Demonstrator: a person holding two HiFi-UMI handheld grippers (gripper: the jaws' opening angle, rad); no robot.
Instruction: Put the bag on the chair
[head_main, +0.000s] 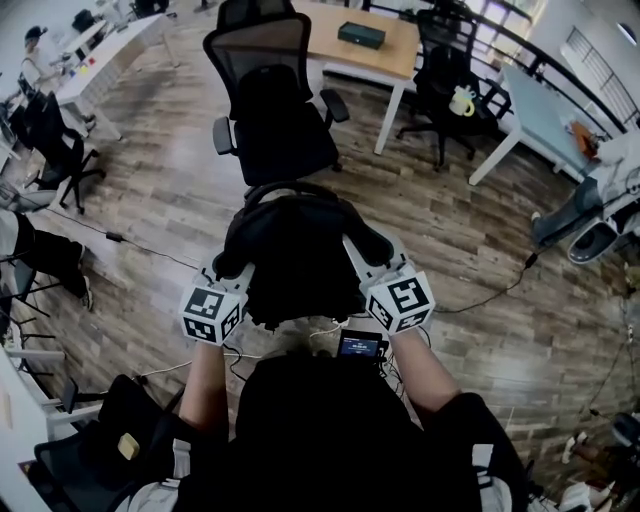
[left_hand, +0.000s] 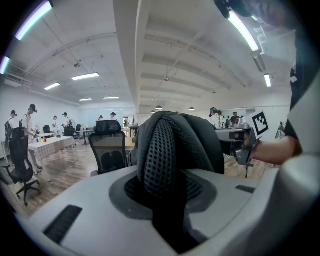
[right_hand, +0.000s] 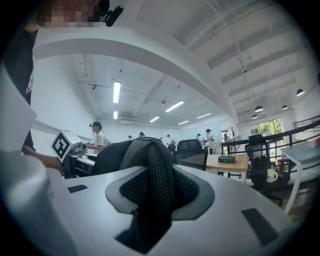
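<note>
Bag (head_main: 295, 255) aloft near chair (head_main: 275, 110); L gripper (head_main: 235, 265), R gripper (head_main: 368, 250) fingers pinching its straps (left_hand: 165, 155).

Wood-plank floor (head_main: 160, 200), glossy in patches. Wooden desk (head_main: 330, 40) at top, with a small dark box (head_main: 361, 35) on it. At the desk's right end stands a black office chair (head_main: 440, 70) with a pale yellow mug-like object (head_main: 461, 100) on its seat. Light table (head_main: 545, 110) further right. Long white table (head_main: 105, 55) at upper left, a capped person (head_main: 35, 50) beside it. Black cable (head_main: 490, 296) trails over the floor at right. Ceiling strip lights (left_hand: 85, 76) are on. Several people (left_hand: 31, 117) stand at far tables.
</note>
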